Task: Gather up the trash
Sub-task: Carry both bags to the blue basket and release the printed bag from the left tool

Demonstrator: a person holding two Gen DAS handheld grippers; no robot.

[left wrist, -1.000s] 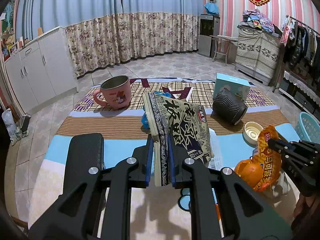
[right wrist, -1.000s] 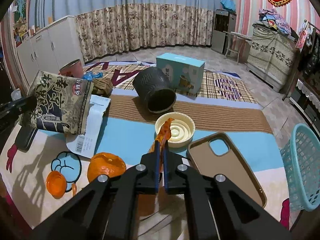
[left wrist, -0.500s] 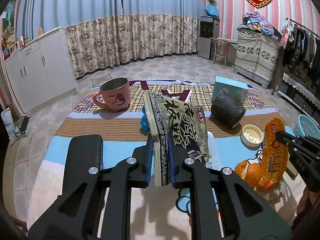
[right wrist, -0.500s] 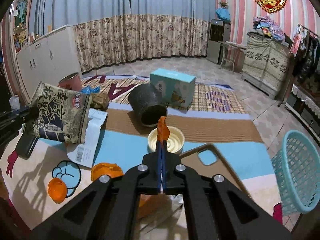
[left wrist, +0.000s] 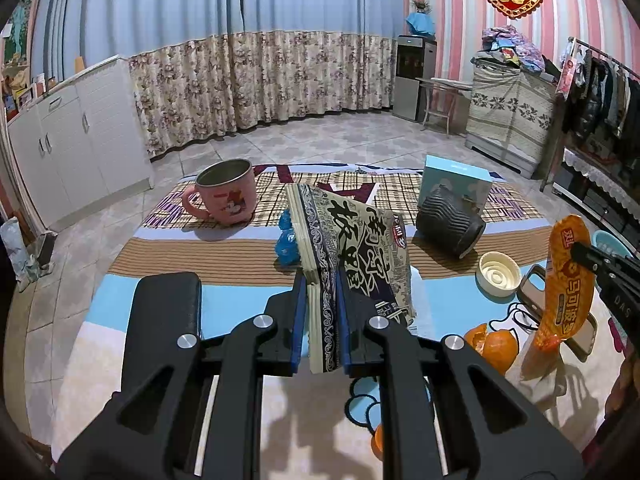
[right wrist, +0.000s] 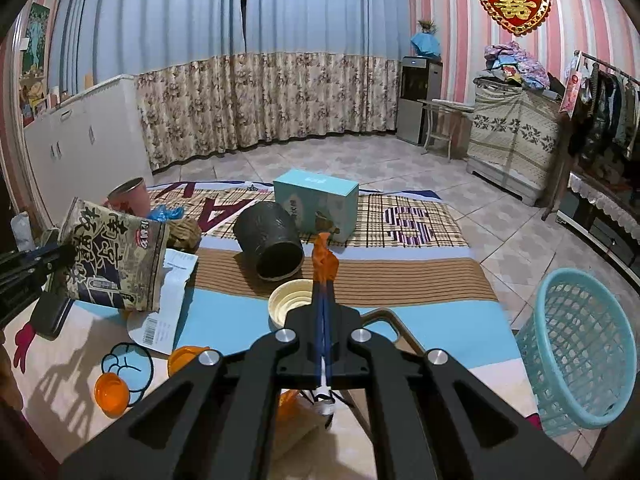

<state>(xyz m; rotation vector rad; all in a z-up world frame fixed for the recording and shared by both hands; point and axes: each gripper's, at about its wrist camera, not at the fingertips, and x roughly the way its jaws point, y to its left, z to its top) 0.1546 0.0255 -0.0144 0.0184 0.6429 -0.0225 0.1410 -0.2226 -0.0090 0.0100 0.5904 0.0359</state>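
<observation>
Here, in the left wrist view, the left gripper [left wrist: 322, 300] has its jaws clamped narrow on the bottom edge of a crinkly printed snack bag [left wrist: 352, 252], which stands upright with its long axis running up and away from the jaws. To their right the right gripper [left wrist: 576, 250] pinches a glossy orange wrapper [left wrist: 566, 280] hanging lengthwise above the desk [left wrist: 240, 256]. In the right wrist view, that wrapper [right wrist: 325, 264] shows edge-on as a thin strip between fully closed jaws, pointing up and forward. The light-blue mesh basket [right wrist: 576, 356], rigid plastic and round, sits low to the right of these jaws, beyond the desk edge; the right hand looks nearer it, so its wrapper probably goes first.
</observation>
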